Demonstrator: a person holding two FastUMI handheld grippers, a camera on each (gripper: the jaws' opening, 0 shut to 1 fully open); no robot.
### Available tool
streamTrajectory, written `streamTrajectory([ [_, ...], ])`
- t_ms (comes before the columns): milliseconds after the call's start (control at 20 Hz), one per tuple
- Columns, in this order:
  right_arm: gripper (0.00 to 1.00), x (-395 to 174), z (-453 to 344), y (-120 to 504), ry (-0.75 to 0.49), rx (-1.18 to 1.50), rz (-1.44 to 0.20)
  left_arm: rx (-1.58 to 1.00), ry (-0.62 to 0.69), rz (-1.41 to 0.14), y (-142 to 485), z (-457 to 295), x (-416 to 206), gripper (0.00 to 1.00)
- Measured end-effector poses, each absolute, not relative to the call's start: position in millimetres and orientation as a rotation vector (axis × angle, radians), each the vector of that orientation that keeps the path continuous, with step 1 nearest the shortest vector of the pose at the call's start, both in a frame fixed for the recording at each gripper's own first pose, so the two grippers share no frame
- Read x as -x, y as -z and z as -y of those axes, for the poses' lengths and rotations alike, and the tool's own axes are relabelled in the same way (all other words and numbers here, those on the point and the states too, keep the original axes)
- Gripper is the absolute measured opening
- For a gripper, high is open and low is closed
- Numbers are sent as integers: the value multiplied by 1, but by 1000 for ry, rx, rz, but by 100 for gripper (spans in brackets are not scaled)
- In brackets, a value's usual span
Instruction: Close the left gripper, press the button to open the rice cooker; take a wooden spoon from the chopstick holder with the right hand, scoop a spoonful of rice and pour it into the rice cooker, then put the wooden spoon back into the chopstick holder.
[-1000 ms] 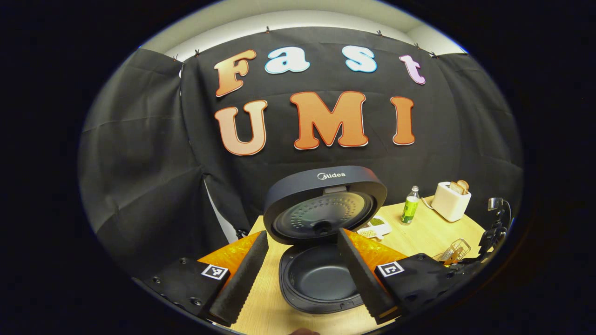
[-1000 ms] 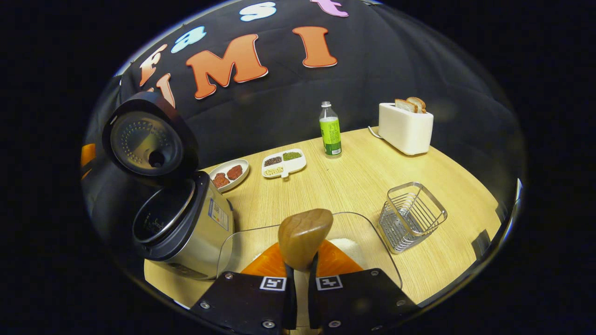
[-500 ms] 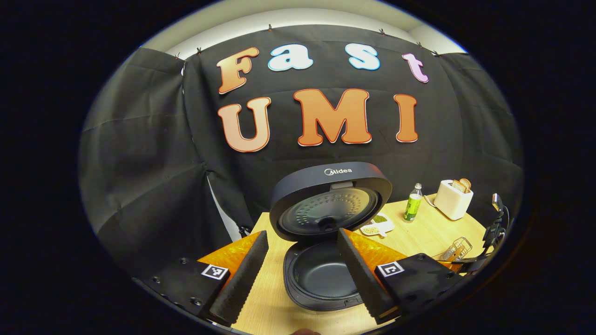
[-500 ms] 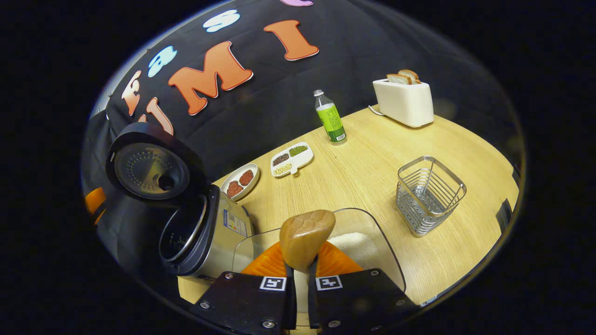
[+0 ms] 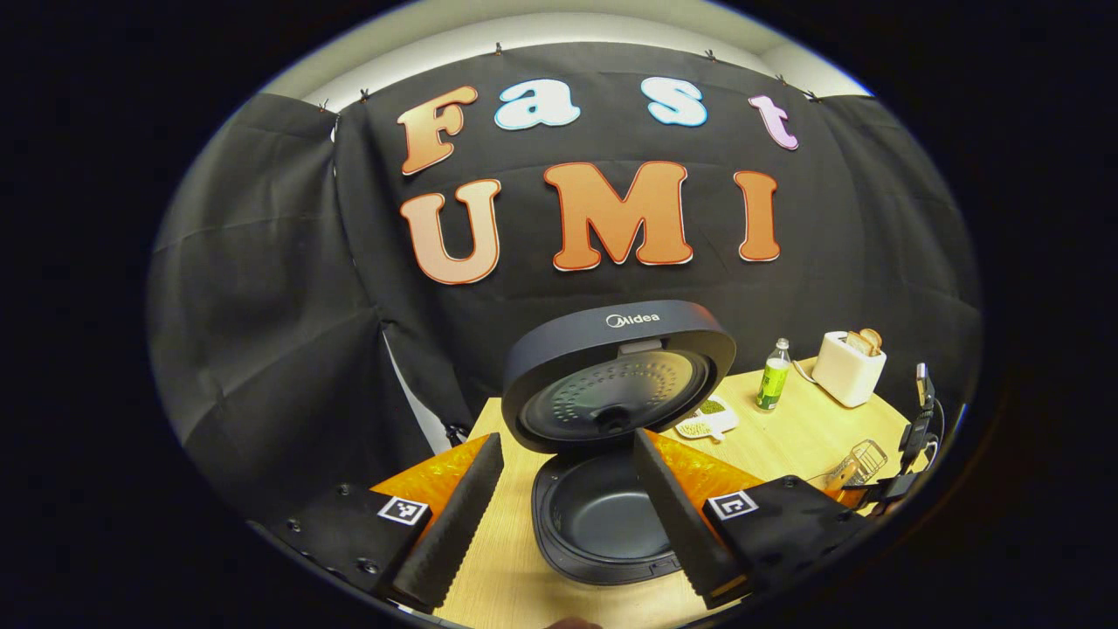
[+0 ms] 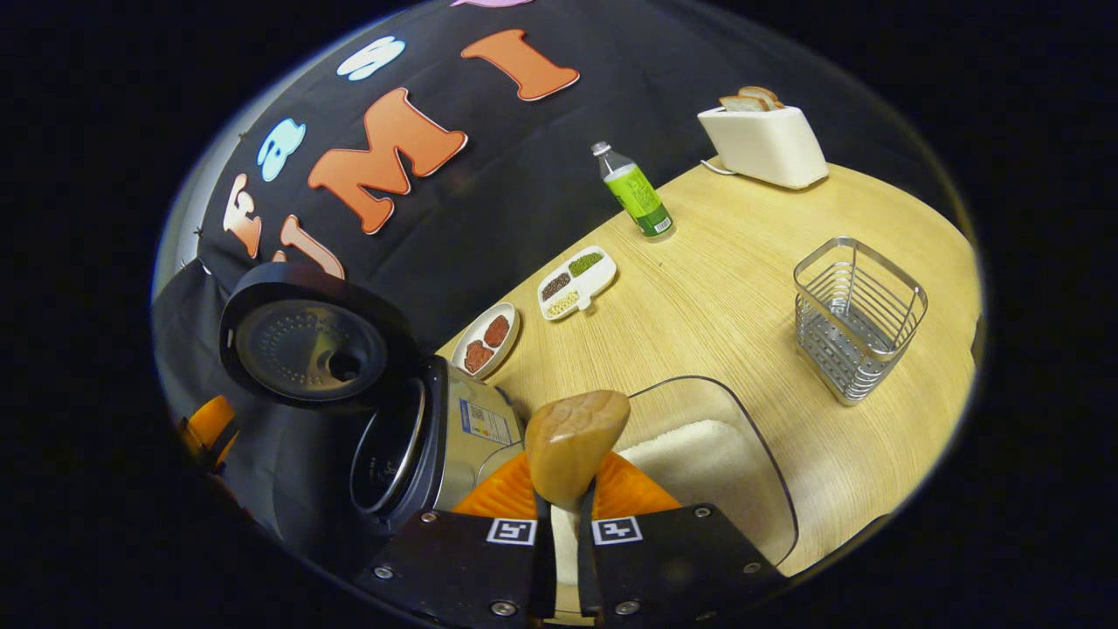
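Note:
In the left gripper view the rice cooker (image 5: 603,524) stands open, its lid (image 5: 620,376) raised and the dark inner pot bare. My left gripper (image 5: 568,524) hangs open in front of it, one finger on each side of the pot. In the right gripper view my right gripper (image 6: 563,533) is shut on the handle of the wooden spoon (image 6: 572,441). The spoon's bowl hovers over the clear container of white rice (image 6: 707,459), and no rice shows on it. The open rice cooker (image 6: 419,437) stands just left of the container. The wire chopstick holder (image 6: 856,319) is to the right.
Behind the container lie a small plate of red pieces (image 6: 486,339) and a divided dish of beans (image 6: 576,281). A green bottle (image 6: 638,192) and a white toaster (image 6: 764,140) with bread stand at the table's far side. The table's front edge is close.
My right gripper has rolled and dipped with the spoon, so the rice container now sits closer under the bowl. The left gripper has barely moved and stays open.

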State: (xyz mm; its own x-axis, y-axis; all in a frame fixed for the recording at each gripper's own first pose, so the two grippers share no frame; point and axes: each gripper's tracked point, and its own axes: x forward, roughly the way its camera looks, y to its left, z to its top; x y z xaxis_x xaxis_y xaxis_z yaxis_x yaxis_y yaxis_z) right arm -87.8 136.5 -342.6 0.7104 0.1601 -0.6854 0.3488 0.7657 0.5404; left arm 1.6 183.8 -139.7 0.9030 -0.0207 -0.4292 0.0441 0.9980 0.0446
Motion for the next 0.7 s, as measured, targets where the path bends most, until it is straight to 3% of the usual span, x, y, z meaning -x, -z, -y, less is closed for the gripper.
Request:
streamTrajectory([
  [100,9,86,-136,345,120,-753,-793,-52,36,-443,140,-182,-2,100],
  [150,10,84,-136,346,123,-773,-793,-52,36,-441,139,-181,-3,94],
  [350,9,85,-145,344,87,-856,-807,-44,38,-446,140,-177,-6,93],
  [500,9,84,-148,345,59,-909,-814,-44,40,-445,138,-172,-8,93],
  [550,9,84,-147,347,61,-940,-820,-45,41,-444,137,-170,-8,100],
  [700,9,85,-149,346,44,-1044,-827,-48,41,-442,136,-164,-9,100],
])
